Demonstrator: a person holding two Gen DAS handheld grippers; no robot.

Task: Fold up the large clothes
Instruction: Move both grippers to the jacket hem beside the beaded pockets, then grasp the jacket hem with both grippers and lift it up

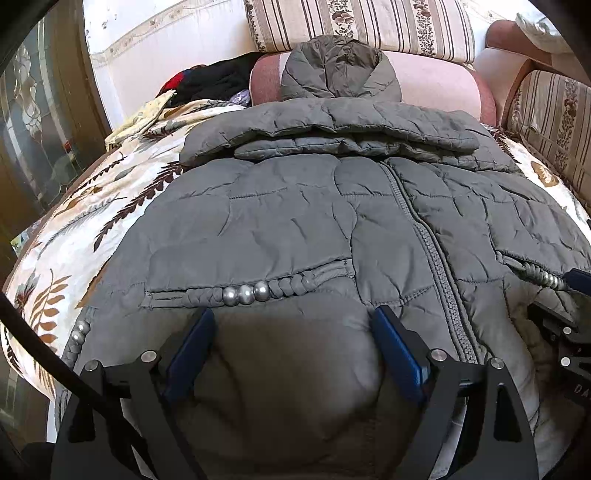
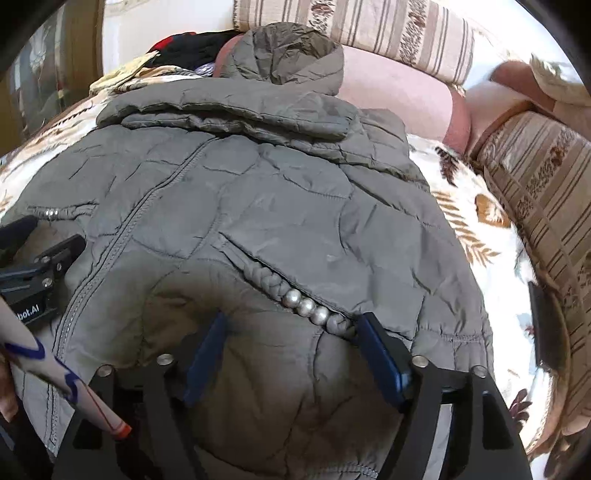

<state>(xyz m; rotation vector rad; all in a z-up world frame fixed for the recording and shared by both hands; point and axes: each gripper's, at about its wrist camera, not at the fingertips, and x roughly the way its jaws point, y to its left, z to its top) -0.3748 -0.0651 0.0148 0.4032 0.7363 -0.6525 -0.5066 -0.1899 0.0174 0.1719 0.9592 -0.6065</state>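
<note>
Both grippers hovered low over the hem of a grey quilted jacket (image 1: 280,221). Left gripper (image 1: 293,317) stood wide open with puffed fabric bulging between its blue pads (image 1: 192,350), gripping nothing; right gripper (image 2: 291,325) stood equally wide beside a braided pocket trim with silver beads (image 2: 306,306), its tips hard to separate from the cloth. The jacket lay zipped, front up, sleeves folded across the chest, hood (image 1: 336,66) resting against a pink bolster (image 1: 436,81), on a leaf-print bedspread (image 1: 122,192). Striped cushions (image 1: 369,26) ran behind it. Dark clothes (image 1: 214,85) were heaped at the far left, partly hidden. Lettering on the left gripper's body, cut off, read "bot.AI" (image 2: 31,310).
</note>
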